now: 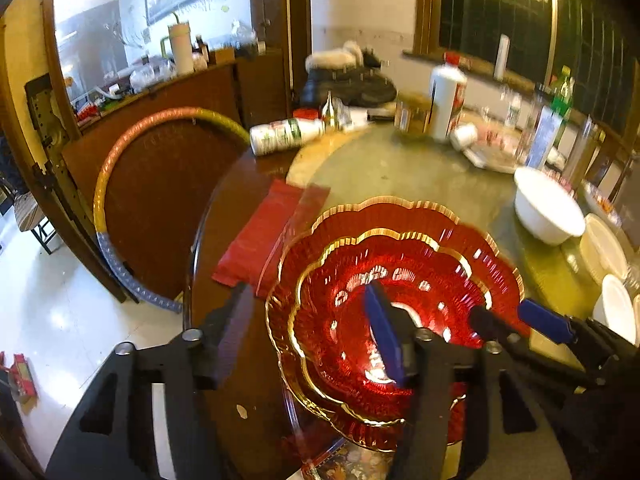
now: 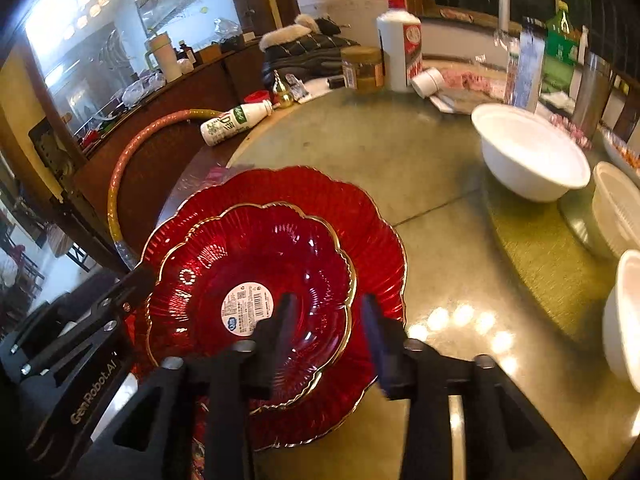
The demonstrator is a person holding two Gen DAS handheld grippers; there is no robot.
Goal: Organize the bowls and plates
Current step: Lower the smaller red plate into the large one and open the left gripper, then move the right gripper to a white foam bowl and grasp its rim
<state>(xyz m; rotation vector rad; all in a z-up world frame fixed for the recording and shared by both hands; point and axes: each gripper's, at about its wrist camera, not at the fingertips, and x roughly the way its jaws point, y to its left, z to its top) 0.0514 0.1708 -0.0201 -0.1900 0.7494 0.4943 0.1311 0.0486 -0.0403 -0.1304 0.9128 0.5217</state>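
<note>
A small red scalloped plate (image 2: 256, 256) with a gold rim and a white label lies nested on a larger red plate (image 2: 360, 208) near the table's edge. My right gripper (image 2: 328, 332) is open, with the small plate's near right rim in the gap between its fingers and the pads apart from it. My left gripper (image 1: 308, 336) is open wide and straddles the left rims of both plates (image 1: 344, 320). The right gripper (image 1: 500, 312) also shows at the plates' right side in the left wrist view. A white bowl (image 2: 528, 152) stands upright to the right.
More white bowls (image 2: 616, 208) crowd the right edge on a green mat (image 2: 548, 256). A lying bottle (image 2: 236, 120), a jar (image 2: 364, 68) and a tall white bottle (image 2: 400, 44) stand at the back. A red bag (image 1: 260, 232) lies left of the plates. A hoop (image 1: 120, 152) leans beyond the table.
</note>
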